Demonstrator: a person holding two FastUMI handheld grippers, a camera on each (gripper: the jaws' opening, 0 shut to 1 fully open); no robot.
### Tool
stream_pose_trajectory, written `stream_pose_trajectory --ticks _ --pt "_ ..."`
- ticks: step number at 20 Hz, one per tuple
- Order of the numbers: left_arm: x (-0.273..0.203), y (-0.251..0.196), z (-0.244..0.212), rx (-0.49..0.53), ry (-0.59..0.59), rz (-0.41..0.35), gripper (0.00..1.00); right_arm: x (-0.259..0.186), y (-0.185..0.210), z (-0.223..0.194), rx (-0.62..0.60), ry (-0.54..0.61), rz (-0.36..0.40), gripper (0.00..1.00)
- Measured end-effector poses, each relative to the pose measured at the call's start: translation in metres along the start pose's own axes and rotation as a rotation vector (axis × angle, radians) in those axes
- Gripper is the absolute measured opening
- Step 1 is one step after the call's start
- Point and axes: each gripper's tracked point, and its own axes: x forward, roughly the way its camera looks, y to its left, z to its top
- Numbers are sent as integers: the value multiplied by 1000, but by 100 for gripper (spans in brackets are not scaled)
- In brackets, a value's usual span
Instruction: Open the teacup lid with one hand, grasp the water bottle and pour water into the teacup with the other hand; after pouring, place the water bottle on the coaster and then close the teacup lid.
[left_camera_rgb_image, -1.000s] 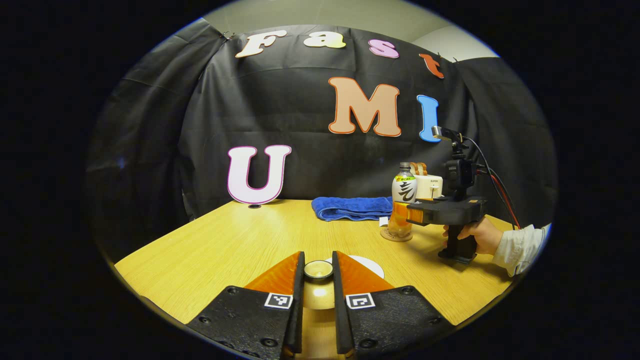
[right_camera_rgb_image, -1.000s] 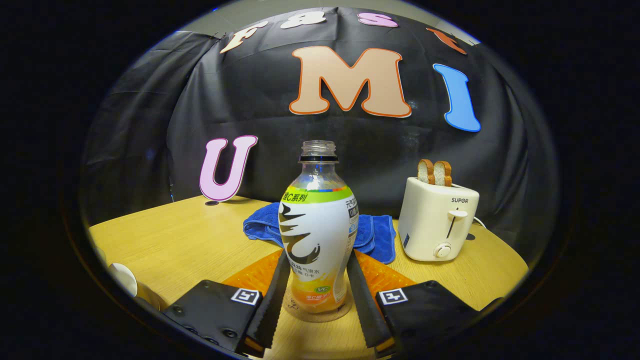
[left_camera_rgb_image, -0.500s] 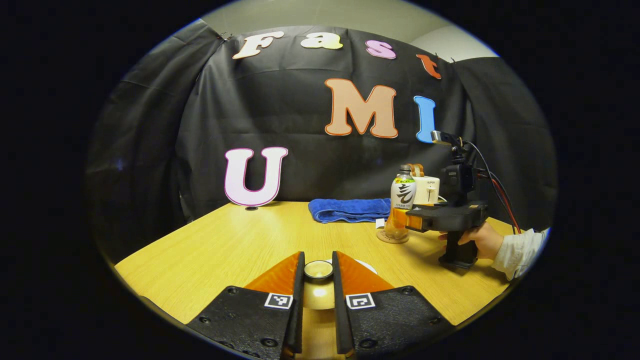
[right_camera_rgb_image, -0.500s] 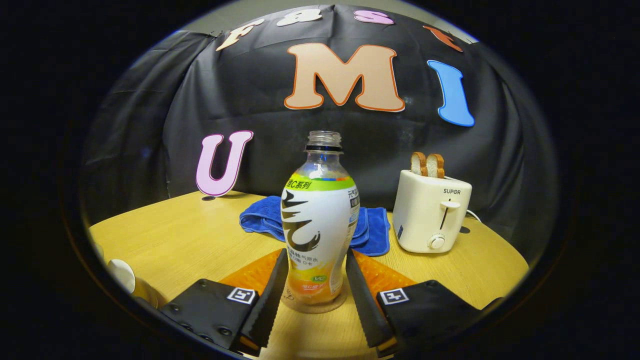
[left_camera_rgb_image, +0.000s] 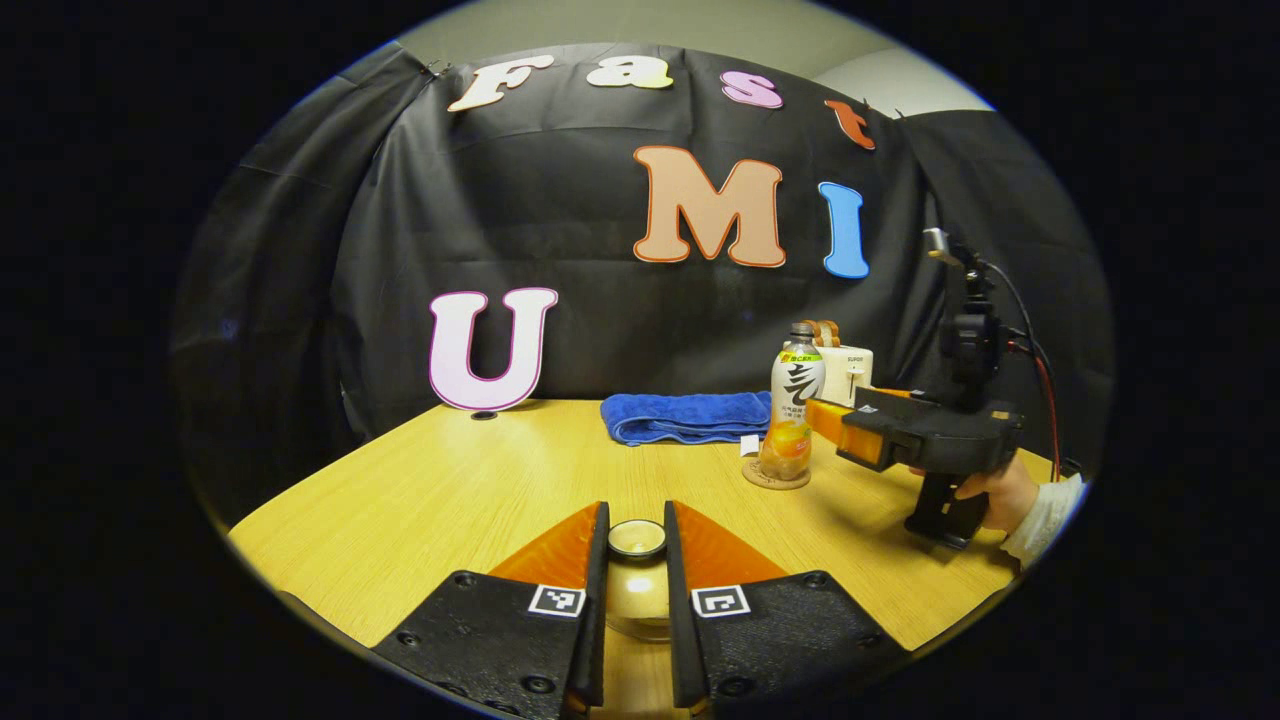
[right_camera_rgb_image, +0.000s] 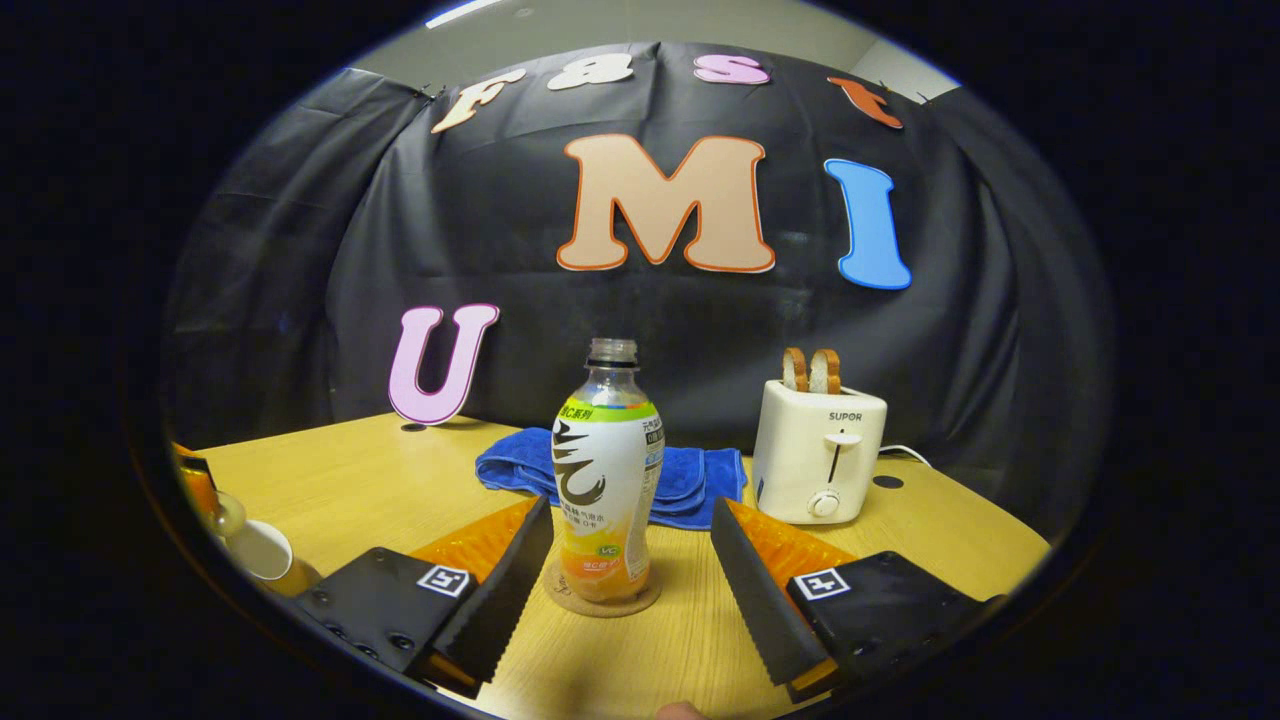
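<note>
The bottle (right_camera_rgb_image: 605, 480) stands on the coaster (right_camera_rgb_image: 600, 598), right gripper (right_camera_rgb_image: 632, 565) jaws spread, clear of it. Left gripper (left_camera_rgb_image: 636, 545) jaws clamp the lid (left_camera_rgb_image: 637, 538) at 6 o'clock. Risk: an off-centre lowering could seat the lid crooked or tip the teacup (right_camera_rgb_image: 262, 552).

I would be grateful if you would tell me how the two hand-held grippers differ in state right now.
The left hand-held gripper is shut on the teacup lid by its knob, whereas the right hand-held gripper is open, its fingers apart on either side of the water bottle and not touching it. The left carries its load; the right holds nothing, the bottle standing on the coaster. Both are above the wooden table.
</note>
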Motion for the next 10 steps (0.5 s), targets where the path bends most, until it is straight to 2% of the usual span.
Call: stream_pose_trajectory --ticks 2,6,8,9,10 --pt "4 -5 -3 8 9 -4 24 -13 -2 4 11 -21 3 100" --pt "14 -15 -10 19 29 -17 24 -27 -3 6 20 -23 22 100" --pt "17 -18 -14 19 41 -21 24 -32 -3 7 20 -23 32 100" --pt "18 -18 -16 20 43 -20 24 -34 -2 8 20 -25 39 95" --pt "18 -18 -16 20 46 -17 24 -37 0 8 18 -28 49 95"
